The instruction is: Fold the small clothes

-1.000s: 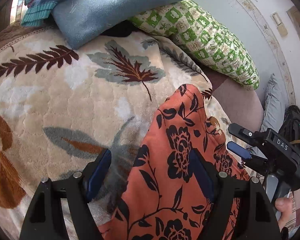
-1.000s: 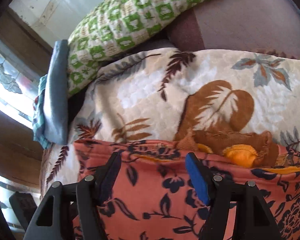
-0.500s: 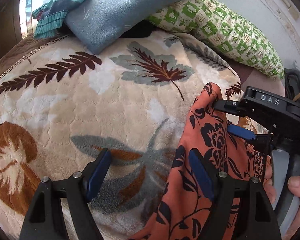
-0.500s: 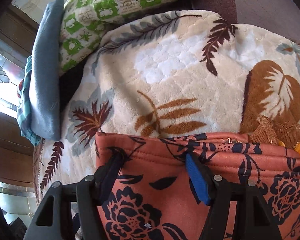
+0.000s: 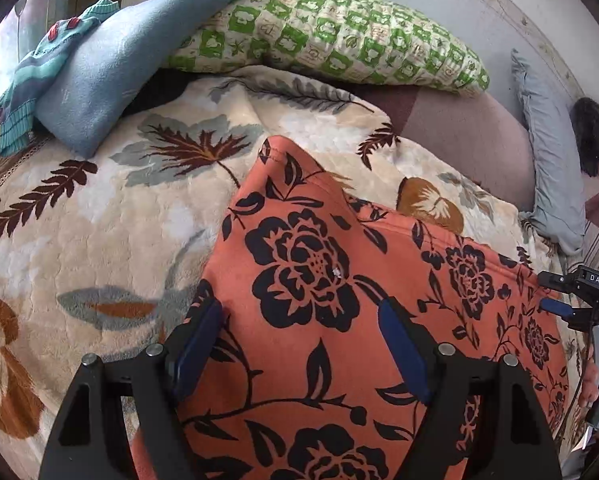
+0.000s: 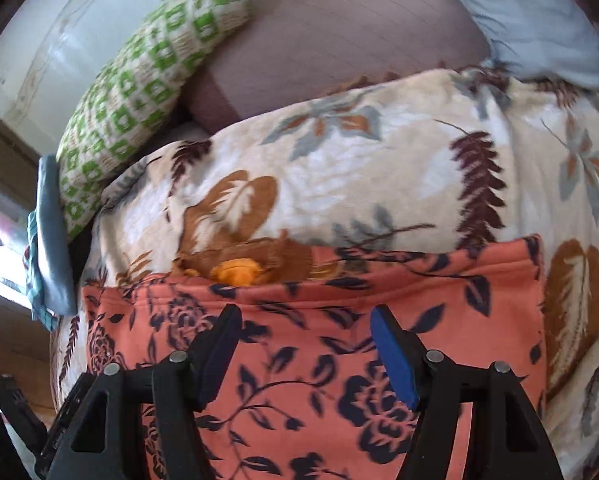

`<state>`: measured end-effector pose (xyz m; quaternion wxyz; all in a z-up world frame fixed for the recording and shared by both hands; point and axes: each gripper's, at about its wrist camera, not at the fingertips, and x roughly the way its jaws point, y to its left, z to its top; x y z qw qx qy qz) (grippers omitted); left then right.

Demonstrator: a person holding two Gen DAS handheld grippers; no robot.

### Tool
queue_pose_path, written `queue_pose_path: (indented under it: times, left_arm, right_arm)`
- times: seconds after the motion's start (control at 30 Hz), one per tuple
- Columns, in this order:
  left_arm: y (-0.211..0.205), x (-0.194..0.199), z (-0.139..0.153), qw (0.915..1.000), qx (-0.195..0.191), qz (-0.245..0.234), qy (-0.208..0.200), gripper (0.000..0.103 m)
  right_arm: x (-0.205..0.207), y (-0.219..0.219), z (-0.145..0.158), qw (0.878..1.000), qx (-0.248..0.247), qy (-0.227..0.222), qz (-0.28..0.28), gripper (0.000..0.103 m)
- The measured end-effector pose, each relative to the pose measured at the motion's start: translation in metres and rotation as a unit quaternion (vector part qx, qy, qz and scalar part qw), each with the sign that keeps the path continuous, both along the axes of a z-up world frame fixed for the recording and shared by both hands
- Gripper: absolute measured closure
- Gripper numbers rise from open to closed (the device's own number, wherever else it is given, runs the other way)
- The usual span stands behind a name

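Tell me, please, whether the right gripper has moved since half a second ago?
Yes. In the left wrist view the right gripper has swung rightward, away from the green pillow.

The garment (image 5: 319, 280) is orange-red with black roses and leaves. The blanket (image 5: 99, 220) is cream with brown, maroon and grey leaves. The pillow (image 5: 339, 36) is cream with green squares. The towel (image 5: 111, 68) is plain blue.

A bed covered by a cream plush blanket (image 5: 99, 232) printed with brown and grey leaves. An orange garment with black flowers (image 5: 319, 280) lies spread on its near side. Far off, a green-checked pillow (image 5: 339, 36) and a blue folded cloth (image 5: 111, 64) rest at the blanket's edge.
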<state>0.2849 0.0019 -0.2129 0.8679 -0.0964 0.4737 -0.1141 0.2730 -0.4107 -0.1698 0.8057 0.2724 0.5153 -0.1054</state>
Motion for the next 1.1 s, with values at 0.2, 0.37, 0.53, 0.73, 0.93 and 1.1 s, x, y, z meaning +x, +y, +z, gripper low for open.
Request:
queue_pose_path:
  times: [0.2, 0.37, 0.53, 0.73, 0.93, 1.1]
  left_arm:
    - [0.012, 0.015, -0.023, 0.9987, 0.01, 0.025, 0.043, 0.022]
    - [0.024, 0.02, -0.021, 0.9983, -0.014, 0.034, 0.044, 0.021]
    - [0.038, 0.01, 0.001, 0.9973, -0.058, 0.041, 0.02, 0.021]
    - [0.011, -0.007, 0.003, 0.9997, -0.003, -0.02, 0.016, 0.021]
    - [0.027, -0.001, -0.021, 0.9979, 0.032, 0.017, 0.054, 0.016]
    - [0.056, -0.011, 0.005, 0.9984, -0.003, 0.041, 0.039, 0.016]
  right_arm:
    - [0.009, -0.044, -0.045, 0.998, 0.022, 0.01, -0.055, 0.035]
    - [0.017, -0.027, -0.029, 0.999, -0.02, 0.016, -0.032, 0.032]
    - [-0.024, -0.001, 0.007, 1.0, -0.016, -0.018, 0.011, 0.032]
    - [-0.093, 0.067, 0.02, 0.993, -0.07, -0.006, 0.097, 0.032]
    - [-0.137, 0.107, -0.037, 0.979, -0.134, 0.03, 0.151, 0.031]
    - [-0.137, 0.114, -0.014, 0.984, -0.11, 0.027, 0.139, 0.031]
